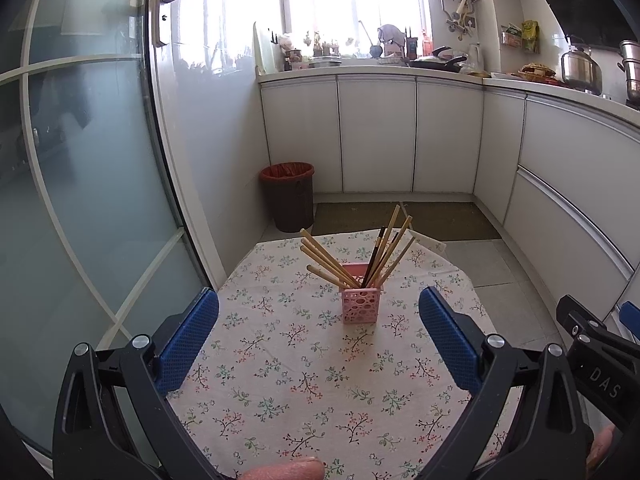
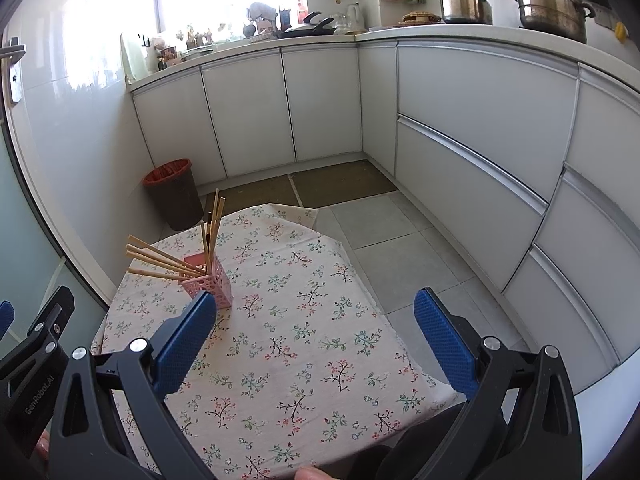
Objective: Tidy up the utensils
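Left wrist view shows every chopstick [image 1: 352, 254] standing in the pink holder [image 1: 359, 304] at mid-frame on the floral desk [image 1: 280, 380], both the left claw [image 1: 319, 334] and right claw [image 2: 316, 334] released and holding nothing, so sorting looks done.

Chopsticks [image 1: 352, 252] stand in holder [image 1: 360, 304] on table [image 1: 280, 380], bin [image 1: 289, 196] behind

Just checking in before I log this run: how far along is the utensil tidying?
Looks done: the wooden chopsticks all stand in the pink perforated plastic holder on the floral tablecloth. In hand: nothing; left gripper and right gripper are open. Left: no loose utensils visible.
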{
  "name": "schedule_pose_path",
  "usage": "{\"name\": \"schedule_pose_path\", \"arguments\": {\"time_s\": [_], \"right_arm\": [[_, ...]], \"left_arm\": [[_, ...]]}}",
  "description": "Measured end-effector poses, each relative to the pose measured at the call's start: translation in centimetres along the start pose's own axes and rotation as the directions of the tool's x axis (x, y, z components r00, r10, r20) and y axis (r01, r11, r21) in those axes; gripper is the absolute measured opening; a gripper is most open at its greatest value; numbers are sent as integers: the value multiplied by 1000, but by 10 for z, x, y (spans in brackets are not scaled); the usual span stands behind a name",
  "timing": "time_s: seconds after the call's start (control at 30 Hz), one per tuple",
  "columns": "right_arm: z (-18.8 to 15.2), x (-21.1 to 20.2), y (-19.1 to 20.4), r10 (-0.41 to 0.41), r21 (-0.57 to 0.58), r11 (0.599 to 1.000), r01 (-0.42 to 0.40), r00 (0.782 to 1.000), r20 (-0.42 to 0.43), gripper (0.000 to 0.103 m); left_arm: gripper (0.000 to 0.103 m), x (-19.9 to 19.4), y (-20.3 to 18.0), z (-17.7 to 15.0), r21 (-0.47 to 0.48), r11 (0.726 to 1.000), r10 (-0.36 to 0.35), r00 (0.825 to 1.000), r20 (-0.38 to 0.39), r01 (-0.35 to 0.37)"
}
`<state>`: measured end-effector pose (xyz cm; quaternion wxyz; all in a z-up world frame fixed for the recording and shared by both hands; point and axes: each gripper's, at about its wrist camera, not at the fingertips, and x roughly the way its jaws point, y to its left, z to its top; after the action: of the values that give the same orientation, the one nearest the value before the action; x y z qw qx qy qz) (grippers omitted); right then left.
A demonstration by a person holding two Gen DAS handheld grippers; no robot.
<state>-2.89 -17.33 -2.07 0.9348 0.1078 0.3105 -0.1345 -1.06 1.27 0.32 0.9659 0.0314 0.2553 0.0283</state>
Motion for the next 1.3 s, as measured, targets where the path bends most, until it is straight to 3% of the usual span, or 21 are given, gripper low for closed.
{"name": "schedule_pose_path", "arguments": {"time_s": [0.97, 1.03, 1.13, 1.17, 1.23, 1.3], "right_arm": [[-4, 2, -2, 12, 8, 1000, -12, 1000, -18, 96], [-4, 2, -2, 13, 8, 1000, -13, 1000, -18, 96], [-4, 2, -3, 14, 8, 1000, -14, 1000, -18, 96], [-4, 2, -3, 14, 8, 1000, -13, 1000, -18, 96], [-3, 2, -3, 14, 9, 1000, -14, 1000, -17, 96], [-3, 3, -3, 14, 10, 1000, -14, 1000, -16, 96]], "left_arm": [[96, -3, -8, -3, 39, 999, 0, 1000, 29, -1], [91, -4, -8, -3, 36, 999, 3, 999, 40, -4], [63, -5, -6, -2, 19, 999, -40, 999, 36, 39], [63, -4, -4, -1, 11, 998, -56, 998, 31, 56], [83, -7, -4, 0, 11, 999, -44, 998, 43, 44], [91, -9, -3, 1, 6, 999, -32, 998, 54, 32]]}}
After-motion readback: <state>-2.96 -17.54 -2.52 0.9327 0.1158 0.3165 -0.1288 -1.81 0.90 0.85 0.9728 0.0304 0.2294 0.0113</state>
